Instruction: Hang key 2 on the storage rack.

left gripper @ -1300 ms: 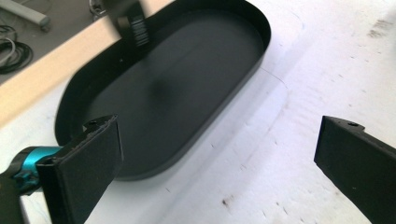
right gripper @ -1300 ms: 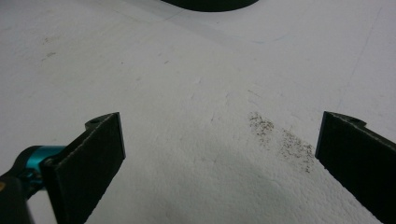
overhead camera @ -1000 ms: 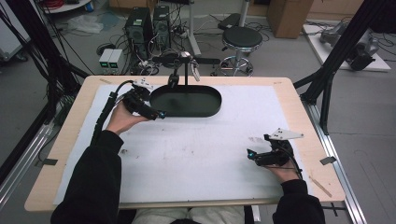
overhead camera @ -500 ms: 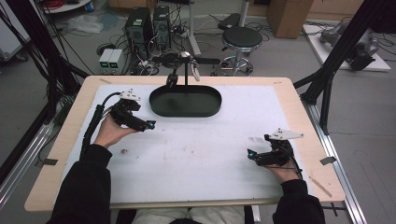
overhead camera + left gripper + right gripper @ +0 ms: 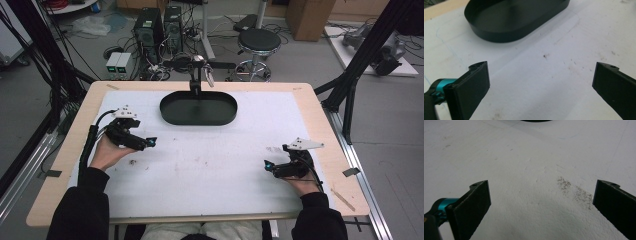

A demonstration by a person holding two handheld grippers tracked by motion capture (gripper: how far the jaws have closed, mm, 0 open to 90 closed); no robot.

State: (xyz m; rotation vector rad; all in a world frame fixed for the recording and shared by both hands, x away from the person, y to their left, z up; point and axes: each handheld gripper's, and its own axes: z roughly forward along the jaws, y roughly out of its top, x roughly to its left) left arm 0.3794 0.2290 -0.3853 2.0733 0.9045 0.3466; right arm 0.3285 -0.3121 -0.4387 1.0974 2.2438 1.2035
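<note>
A black oval tray (image 5: 198,108) lies at the back middle of the white mat (image 5: 210,165); in the left gripper view the tray (image 5: 514,20) looks empty. My left gripper (image 5: 150,142) is held low over the mat's left side, in front of and to the left of the tray, open with nothing between its jaws (image 5: 541,80). My right gripper (image 5: 267,165) rests at the mat's right front, open as well, its jaws wide over bare mat (image 5: 541,200).
A small black stand (image 5: 196,82) with a metal clip rises at the table's back edge just behind the tray. Dark specks (image 5: 574,191) stain the mat near the right gripper. Wooden table edges (image 5: 340,165) frame the mat; stool and computers stand on the floor beyond.
My left gripper has drawn back from the tray's left end, moving left and toward the front, and now sits lower over the mat. The right gripper has stayed put.
</note>
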